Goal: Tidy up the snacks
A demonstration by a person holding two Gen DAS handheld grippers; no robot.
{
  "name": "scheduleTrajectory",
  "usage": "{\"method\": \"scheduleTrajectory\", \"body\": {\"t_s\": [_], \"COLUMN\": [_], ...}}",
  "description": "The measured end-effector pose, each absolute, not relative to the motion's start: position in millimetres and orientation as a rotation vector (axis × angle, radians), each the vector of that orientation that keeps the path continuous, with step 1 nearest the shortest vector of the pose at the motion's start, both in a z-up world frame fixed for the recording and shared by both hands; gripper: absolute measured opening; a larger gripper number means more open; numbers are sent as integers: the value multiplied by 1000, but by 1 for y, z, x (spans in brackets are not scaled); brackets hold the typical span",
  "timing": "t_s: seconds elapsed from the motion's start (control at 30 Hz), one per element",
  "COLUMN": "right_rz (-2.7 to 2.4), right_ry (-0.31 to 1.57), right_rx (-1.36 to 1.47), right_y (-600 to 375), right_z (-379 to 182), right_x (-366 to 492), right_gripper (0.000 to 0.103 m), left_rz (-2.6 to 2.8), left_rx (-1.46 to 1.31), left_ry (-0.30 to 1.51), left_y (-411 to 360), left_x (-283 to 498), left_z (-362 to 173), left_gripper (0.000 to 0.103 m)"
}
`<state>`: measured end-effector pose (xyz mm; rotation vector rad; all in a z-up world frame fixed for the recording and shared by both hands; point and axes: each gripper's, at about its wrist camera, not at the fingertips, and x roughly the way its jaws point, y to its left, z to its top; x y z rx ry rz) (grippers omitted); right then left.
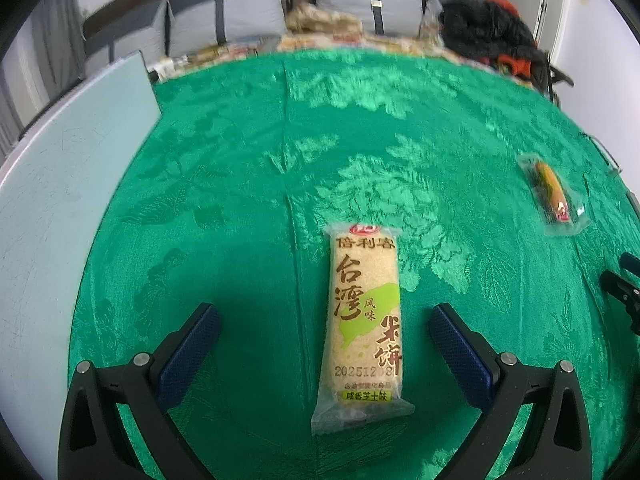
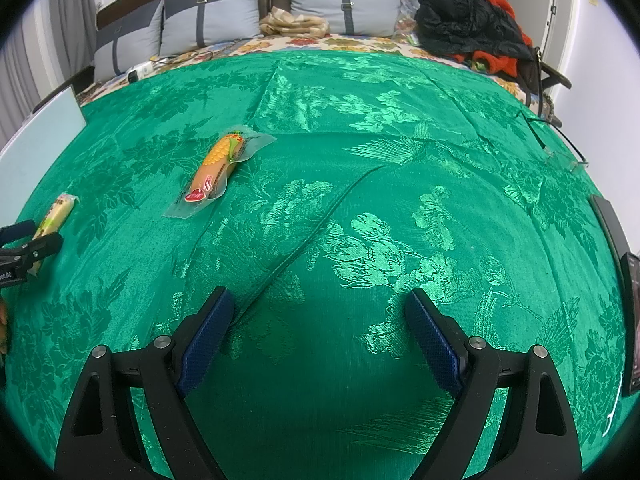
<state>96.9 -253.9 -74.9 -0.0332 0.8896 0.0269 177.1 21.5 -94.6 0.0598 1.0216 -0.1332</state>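
Note:
A rice cracker packet [image 1: 365,328], beige with brown characters, lies lengthwise on the green cloth [image 1: 240,200]. My left gripper [image 1: 324,322] is open and hangs just above it, one finger on each side, not touching. A corn sausage in clear wrap [image 1: 554,196] lies to the far right. In the right wrist view the corn sausage [image 2: 218,166] lies ahead to the left, and the rice cracker packet [image 2: 54,216] is at the far left beside the left gripper [image 2: 28,248]. My right gripper [image 2: 320,312] is open and empty over bare cloth.
A pale grey board [image 1: 60,200] lies at the left edge of the cloth. Grey pillows [image 2: 224,16], a folded beige cloth [image 2: 294,22] and black and orange clothing [image 2: 476,24] lie at the head of the bed. A dark phone [image 2: 632,312] lies at the right edge.

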Motion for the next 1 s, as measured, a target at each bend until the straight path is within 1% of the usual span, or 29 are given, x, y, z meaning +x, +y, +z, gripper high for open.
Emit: {"method": "scheduleTrajectory", "body": {"t_s": [0.1, 0.17, 0.2, 0.23, 0.27, 0.3, 0.37, 0.43, 0.47, 0.53, 0.6, 0.7, 0.77, 0.8, 0.83, 1.0], "right_rz": [26, 26, 26, 26, 27, 33, 57, 89, 110, 129, 139, 137, 85, 51, 57, 148], "right_ry": [890, 890, 890, 890, 890, 891, 921, 984, 997, 994, 1046, 1149, 1194, 1180, 1182, 1160], "right_rx": [-33, -33, -33, -33, -32, -29, -13, 121, 215, 291, 282, 243, 186, 115, 115, 238], "right_y": [-254, -254, -254, -254, -254, -255, -257, -267, -271, -267, -246, -213, -200, -193, -192, -203], "right_z": [-75, -75, -75, -75, -75, -75, -73, -63, -55, -40, -32, -46, -56, -53, -51, -26], "right_x": [97, 97, 97, 97, 97, 97, 99, 108, 115, 130, 161, 203, 215, 217, 218, 200], "right_gripper": [90, 90, 90, 90, 90, 91, 91, 89, 88, 88, 88, 86, 66, 30, 23, 23], "left_rz": [-148, -169, -181, -193, -200, -196, -214, -201, -197, -193, -193, -197, -193, -188, -183, -171], "left_rx": [73, 102, 106, 110, 119, 132, 103, 76, 51, -21, -66, -103, -118, -129, -140, -227], "left_ry": [1120, 1141, 1130, 1112, 1089, 1075, 1083, 1059, 1050, 1037, 1025, 996, 975, 958, 947, 861], "left_y": [14, 7, 5, 2, 0, -1, 2, 8, 12, 22, 28, 37, 45, 51, 56, 94], "left_x": [184, 183, 181, 178, 174, 172, 169, 162, 157, 145, 134, 120, 111, 105, 101, 78], "left_z": [-92, -92, -90, -87, -83, -80, -78, -74, -73, -67, -61, -46, -34, -26, -20, 19], "left_gripper": [102, 100, 89, 81, 59, 29, 28, 28, 28, 28, 28, 28, 28, 28, 29, 28]}}
